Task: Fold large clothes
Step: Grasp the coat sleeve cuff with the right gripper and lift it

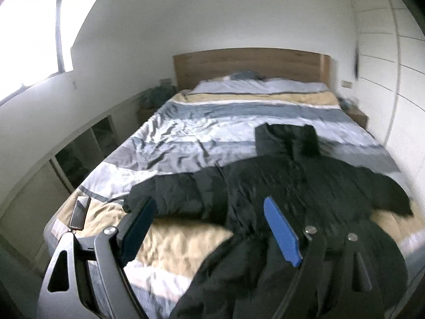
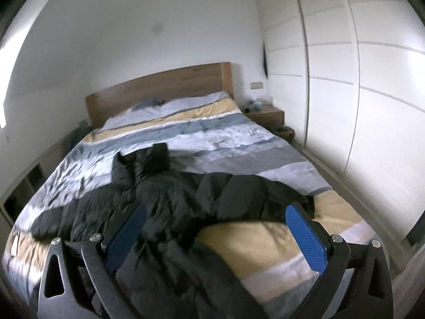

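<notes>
The black padded jacket point(image 1: 265, 186) lies spread across the foot half of the bed point(image 1: 186, 138), sleeves out to both sides, hood end toward the headboard point(image 1: 247, 66), lower hem hanging toward the near edge. No fold is visible yet.

Left tool point(image 1: 209, 228): jaws spread wide, nothing between them, held above the left sleeve and near hem. Right tool point(image 2: 216, 231): jaws spread wide, empty, above the right sleeve and hem.

Probable faults from this state:

- Thick, slippery fabric. A shallow pinch is likely to catch only the outer shell, so the layer slides out during the lift.
- Uneven grasp points. If the two tools take the hem or sleeves at unmatched positions, the fold will probably skew.
- The overhanging hem may drag the jacket off the bed.
- A phone point(image 1: 79, 212) lies near the left bed corner; a swept sleeve could knock it off.
</notes>
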{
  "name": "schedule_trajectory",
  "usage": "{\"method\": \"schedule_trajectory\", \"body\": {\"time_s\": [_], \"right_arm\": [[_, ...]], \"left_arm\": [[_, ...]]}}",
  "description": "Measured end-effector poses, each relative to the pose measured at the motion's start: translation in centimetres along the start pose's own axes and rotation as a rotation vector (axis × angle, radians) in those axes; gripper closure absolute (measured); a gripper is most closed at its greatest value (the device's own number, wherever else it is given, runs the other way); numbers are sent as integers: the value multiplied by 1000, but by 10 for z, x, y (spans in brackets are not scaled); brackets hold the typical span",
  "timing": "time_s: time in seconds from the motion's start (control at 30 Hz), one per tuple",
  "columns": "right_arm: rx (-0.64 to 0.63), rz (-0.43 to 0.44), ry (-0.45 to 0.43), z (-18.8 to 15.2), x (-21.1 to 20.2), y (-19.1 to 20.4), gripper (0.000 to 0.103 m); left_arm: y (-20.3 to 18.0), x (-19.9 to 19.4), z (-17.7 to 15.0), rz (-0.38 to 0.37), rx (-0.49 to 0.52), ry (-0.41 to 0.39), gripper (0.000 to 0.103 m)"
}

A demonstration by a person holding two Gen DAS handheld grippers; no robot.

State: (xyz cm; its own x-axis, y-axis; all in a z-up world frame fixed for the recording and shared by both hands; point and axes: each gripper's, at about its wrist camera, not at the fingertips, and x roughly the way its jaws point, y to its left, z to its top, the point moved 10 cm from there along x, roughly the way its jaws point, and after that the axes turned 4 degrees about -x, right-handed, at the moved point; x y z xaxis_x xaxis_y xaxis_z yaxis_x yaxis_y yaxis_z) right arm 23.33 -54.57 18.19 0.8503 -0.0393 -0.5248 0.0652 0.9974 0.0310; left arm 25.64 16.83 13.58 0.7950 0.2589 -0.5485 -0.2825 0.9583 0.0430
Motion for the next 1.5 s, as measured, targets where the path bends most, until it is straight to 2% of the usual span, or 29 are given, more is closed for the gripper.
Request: {"method": "schedule_trajectory", "body": {"time_s": [0.1,0.2,0.3,0.43,0.53,0.73,0.83,0.9,0.97,1.03,1.1,1.17,1.27,1.5], "right_arm": [[91,-3,78,-6,60,-31,0],[193,-2,162,-30,113,-62,0],[322,-22,249,-72,167,-102,0],[503,-24,328,-119,215,-147,1],[593,-14,335,-135,237,-169,1],[727,46,321,-144,277,-191,2],[818,59,303,-147,292,-204,15],[875,61,282,-148,299,-215,29],[922,68,260,-147,303,-221,33],[949,72,239,-143,304,-226,43],[926,67,227,-138,303,-226,70],[889,66,220,-130,299,-222,82],[825,63,192,-110,290,-216,87],[644,122,97,-34,251,-168,88]], "left_arm": [[-7,35,0,27,3,23,20],[-18,74,-19,46,-5,81,20],[-29,111,-38,52,-23,147,20],[-44,145,-57,68,3,190,20],[-55,165,-63,71,9,208,20],[-59,195,-70,85,7,236,20],[-58,203,-74,102,14,248,20],[-56,207,-76,106,15,252,20],[-55,209,-78,112,18,254,20],[-54,210,-80,112,20,259,20],[-55,209,-81,108,24,262,20],[-55,208,-81,103,30,259,20],[-55,204,-80,90,25,251,20],[-40,185,-73,61,-31,226,20]]}}
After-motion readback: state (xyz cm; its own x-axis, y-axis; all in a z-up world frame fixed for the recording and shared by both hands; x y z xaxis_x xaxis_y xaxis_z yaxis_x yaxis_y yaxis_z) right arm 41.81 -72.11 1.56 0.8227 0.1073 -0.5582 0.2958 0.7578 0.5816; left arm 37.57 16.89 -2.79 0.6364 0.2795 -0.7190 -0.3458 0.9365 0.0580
